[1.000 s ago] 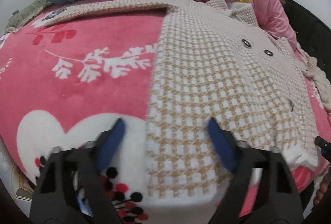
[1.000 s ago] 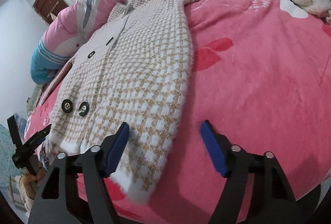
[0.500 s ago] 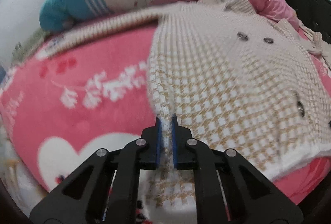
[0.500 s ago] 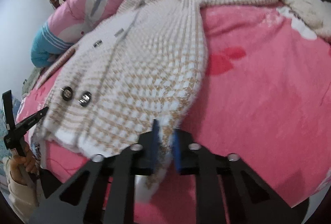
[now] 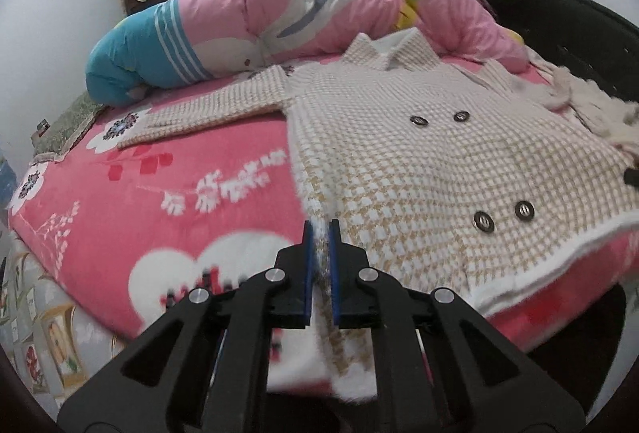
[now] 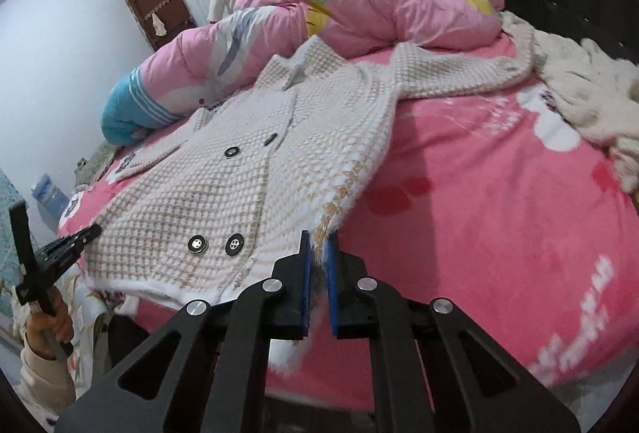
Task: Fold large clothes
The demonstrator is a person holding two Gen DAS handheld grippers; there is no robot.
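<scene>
Both claws, apart a second ago, are now clamped on the coat's hem: the left claw (image 5: 320, 233) at one bottom corner, the right claw (image 6: 317, 245) at the other. The coat (image 5: 419, 161) lies button-side up on the pink bed (image 5: 179, 193), its hem lifted, ready to fold toward the collar (image 5: 393, 51).

Both wrist views look close down across one coat (image 5: 399, 161).

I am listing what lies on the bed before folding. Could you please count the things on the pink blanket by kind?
Houndstooth coat: 1
Pink quilt: 1
Fluffy white garment: 1
Dark buttons on the coat: 4, two upper, two lower
Total: 3 things, plus 4 buttons
</scene>
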